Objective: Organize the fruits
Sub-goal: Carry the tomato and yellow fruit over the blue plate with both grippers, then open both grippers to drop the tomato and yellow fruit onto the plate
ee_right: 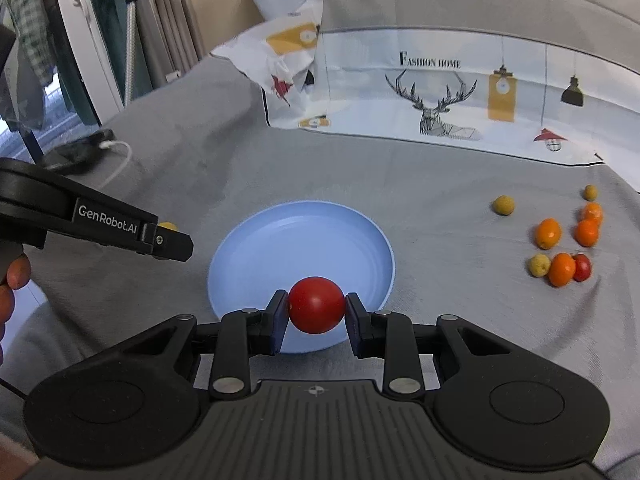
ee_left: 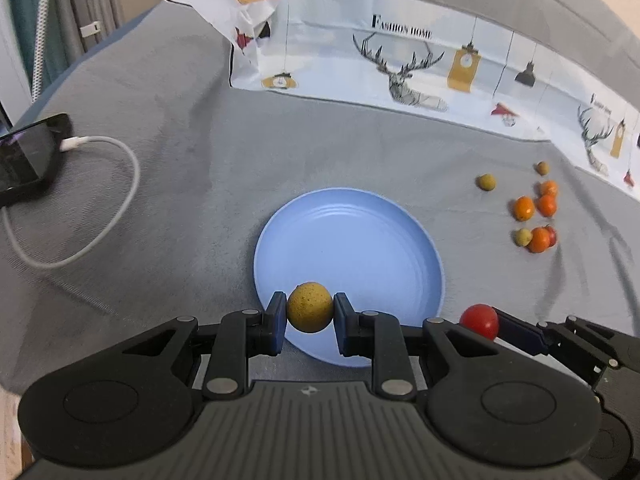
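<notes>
My left gripper is shut on a round yellow-brown fruit, held over the near rim of a light blue plate. In the right wrist view my right gripper is shut on a red tomato above the near part of the same plate. That tomato also shows at the plate's right edge in the left wrist view. The left gripper's side appears left of the plate. Loose fruits lie to the right: orange ones, yellow-green ones and a red one.
A grey cloth covers the surface. A white printed cloth with a deer lies along the back. A phone with a white cable sits at the far left. A person's fingers hold the left gripper.
</notes>
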Demonstrator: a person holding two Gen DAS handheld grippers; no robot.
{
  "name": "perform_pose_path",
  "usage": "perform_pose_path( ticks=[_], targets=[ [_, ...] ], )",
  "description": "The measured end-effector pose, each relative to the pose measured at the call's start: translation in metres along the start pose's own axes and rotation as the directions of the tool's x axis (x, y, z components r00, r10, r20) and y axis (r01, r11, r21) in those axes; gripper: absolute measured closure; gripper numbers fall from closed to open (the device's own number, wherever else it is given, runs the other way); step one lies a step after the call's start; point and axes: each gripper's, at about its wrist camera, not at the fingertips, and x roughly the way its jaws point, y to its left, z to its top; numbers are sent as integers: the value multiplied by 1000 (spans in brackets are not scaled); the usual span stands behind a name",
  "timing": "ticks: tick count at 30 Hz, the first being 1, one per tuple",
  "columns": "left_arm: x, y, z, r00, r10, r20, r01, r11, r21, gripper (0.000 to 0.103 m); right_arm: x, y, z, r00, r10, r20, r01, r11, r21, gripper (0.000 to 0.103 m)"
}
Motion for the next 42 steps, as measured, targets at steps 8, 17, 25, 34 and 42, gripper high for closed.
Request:
perform_pose_path(
  ticks=[8,17,25,34,42],
  targets=[
    [42,2,9,998,24,-50,-24,1000,13,76,46,1,6,998,-9,-64,6,999,-35,71],
    [74,8,18,995,50,-91,-48,999,23,76,75,2,8,994,-9,-113,4,999,-52,71],
    [72,11,28,999,36,-40,-36,999,18,0,85,1,16,994,-4,-108,-1,999,-49,51],
    [9,10,-3,998,59,20,-59,998,22,0,29,-1,13,995,-21,-98,19,1000,-22,11],
    [-59,7,-47,997,35,62,-33,999,-33,0,-52,10,-15,998,-54,-22,54,998,19,5]
  ],
)
